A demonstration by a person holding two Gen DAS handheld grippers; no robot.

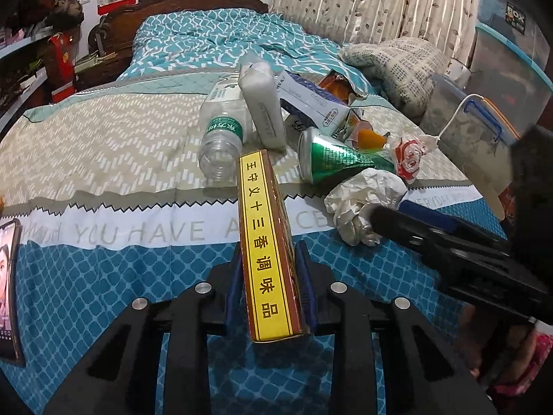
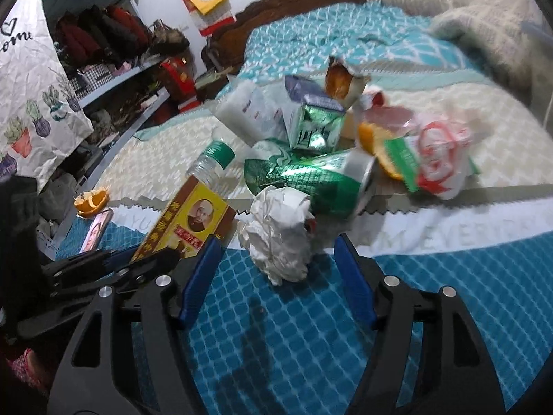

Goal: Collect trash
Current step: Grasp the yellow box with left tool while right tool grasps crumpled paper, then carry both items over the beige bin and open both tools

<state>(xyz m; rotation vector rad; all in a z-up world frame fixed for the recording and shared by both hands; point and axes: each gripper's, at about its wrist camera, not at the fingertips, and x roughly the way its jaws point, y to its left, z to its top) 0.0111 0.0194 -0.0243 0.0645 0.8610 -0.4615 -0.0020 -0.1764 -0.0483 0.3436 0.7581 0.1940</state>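
Observation:
My left gripper (image 1: 268, 259) is shut on a brown and yellow seasoning box (image 1: 266, 242), held above the bed; the box also shows in the right wrist view (image 2: 188, 223). My right gripper (image 2: 276, 252) is open, its blue fingers on either side of a crumpled white paper ball (image 2: 276, 231) on the bedspread, not touching it. The ball and the right gripper (image 1: 376, 218) also show in the left wrist view, ball (image 1: 359, 200). Behind lie a crushed green can (image 2: 311, 180), a clear bottle (image 1: 221, 131), cartons, wrappers and orange peel (image 2: 91, 200).
A phone (image 1: 8, 287) lies at the bed's left edge. A paper bag with plant prints (image 2: 34, 86) hangs at left before cluttered shelves (image 2: 114, 69). A pillow (image 1: 397, 65) and plastic storage boxes (image 1: 501, 69) stand at the right. A carved headboard (image 1: 179, 0) is at the far end.

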